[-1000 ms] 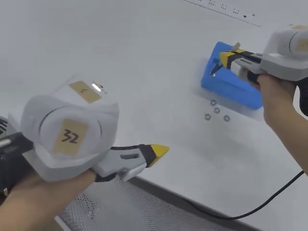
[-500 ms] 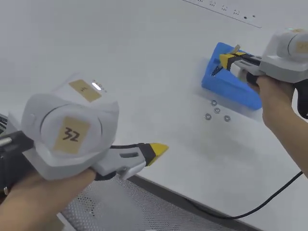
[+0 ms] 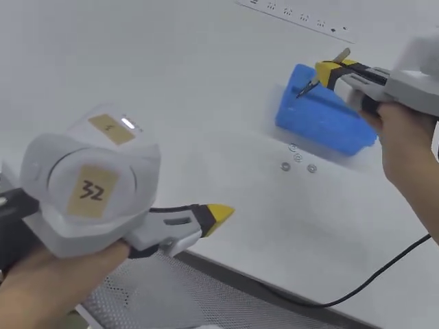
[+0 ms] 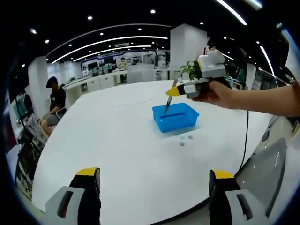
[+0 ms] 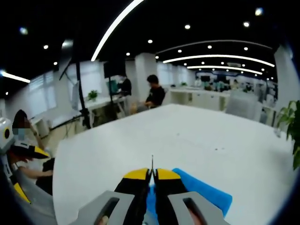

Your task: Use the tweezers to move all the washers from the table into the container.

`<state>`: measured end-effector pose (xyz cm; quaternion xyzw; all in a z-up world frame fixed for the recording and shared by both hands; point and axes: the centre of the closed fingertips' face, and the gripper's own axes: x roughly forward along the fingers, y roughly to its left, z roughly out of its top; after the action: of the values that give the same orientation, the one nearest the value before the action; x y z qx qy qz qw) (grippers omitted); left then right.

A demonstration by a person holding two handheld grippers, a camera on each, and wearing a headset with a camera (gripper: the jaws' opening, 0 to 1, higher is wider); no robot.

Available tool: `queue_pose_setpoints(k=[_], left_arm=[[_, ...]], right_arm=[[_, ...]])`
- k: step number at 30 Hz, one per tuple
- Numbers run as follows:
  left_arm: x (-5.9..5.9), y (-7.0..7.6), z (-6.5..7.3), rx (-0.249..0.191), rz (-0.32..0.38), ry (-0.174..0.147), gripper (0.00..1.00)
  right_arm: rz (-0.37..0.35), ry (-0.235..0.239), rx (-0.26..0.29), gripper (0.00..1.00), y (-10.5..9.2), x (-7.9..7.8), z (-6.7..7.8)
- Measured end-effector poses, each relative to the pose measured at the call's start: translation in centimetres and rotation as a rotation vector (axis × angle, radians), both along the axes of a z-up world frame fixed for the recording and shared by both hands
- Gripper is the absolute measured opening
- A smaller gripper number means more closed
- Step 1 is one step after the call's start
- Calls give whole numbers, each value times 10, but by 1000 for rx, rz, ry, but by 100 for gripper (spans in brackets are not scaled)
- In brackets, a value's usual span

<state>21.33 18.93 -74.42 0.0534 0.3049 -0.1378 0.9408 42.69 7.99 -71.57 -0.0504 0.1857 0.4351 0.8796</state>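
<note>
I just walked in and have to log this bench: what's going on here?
A person is working with a claw in each hand. The right claw is shut on tweezers, whose tips point down over the blue container. A few washers lie on the white table beside the container. The left claw is open, holds nothing, and sits near the table's edge.

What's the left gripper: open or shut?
Open. The left gripper shows its two yellow-tipped jaws far apart in its own view, holding nothing.
</note>
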Motion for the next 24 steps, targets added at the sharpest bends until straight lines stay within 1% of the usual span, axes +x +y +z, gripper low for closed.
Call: queue_pose_setpoints(k=[3, 5, 7, 9, 10, 11, 14, 16, 17, 19, 24], left_arm=[[0, 1, 0, 3, 0, 0, 99], [0, 2, 0, 5, 4, -2, 99], [-1, 3, 0, 4, 7, -1, 99], [-1, 3, 0, 5, 8, 0, 99], [-2, 3, 1, 5, 9, -2, 99], [-2, 3, 1, 4, 9, -1, 99], [-3, 2, 0, 4, 6, 1, 99], [-3, 2, -1, 9, 5, 3, 99], [-3, 2, -1, 9, 5, 3, 99], [-3, 1, 0, 8, 3, 2, 99], [-2, -1, -2, 6, -3, 8, 99]], right_arm=[[13, -9, 10, 1, 3, -11, 7], [25, -15, 1, 1, 3, -19, 9], [41, -23, -25, 1, 3, -28, 6], [52, -19, -38, 1, 2, -36, 3], [65, -16, -55, 1, 2, -42, -1], [70, -19, -68, 1, 0, -42, -5], [96, -29, -109, 1, 0, -53, -14], [101, -9, -108, 1, 0, -61, -22], [108, 17, -111, 1, 0, -66, -27], [107, 20, -118, 1, -2, -69, -33], [108, 65, -125, 1, -3, -78, -49]])
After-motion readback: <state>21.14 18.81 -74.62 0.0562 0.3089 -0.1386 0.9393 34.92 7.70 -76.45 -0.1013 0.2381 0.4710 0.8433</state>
